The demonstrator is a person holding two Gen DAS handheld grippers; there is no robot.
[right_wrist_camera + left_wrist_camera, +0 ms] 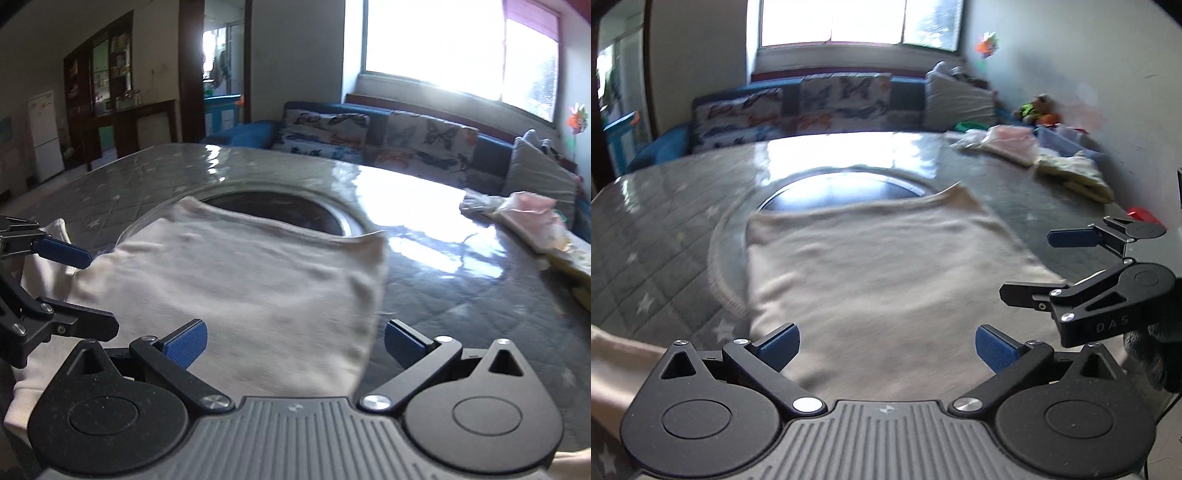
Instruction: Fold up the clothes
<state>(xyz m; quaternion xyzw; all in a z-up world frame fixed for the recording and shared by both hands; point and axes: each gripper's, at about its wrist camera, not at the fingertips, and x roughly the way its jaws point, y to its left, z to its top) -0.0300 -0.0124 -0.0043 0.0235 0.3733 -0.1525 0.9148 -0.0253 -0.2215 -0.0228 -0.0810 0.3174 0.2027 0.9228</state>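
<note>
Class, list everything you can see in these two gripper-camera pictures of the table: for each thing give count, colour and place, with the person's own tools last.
Cream knit garment: one, lying flat mid-table, over the ring's near edge.
Quilted grey star-print table cover: one, glossy, across the table.
Round metal ring: one, silver, table centre.
Folded clothes pile: pink and pale yellow, far right.
Blue sofa with butterfly cushions: one, under the window.
White fridge: one, far left.
Left gripper: black, blue pads, open.
Right gripper: same, open.

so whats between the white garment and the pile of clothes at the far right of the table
Nothing: in the right wrist view, only bare, glossy quilted table cover separates the white garment from the pile of clothes.
</note>
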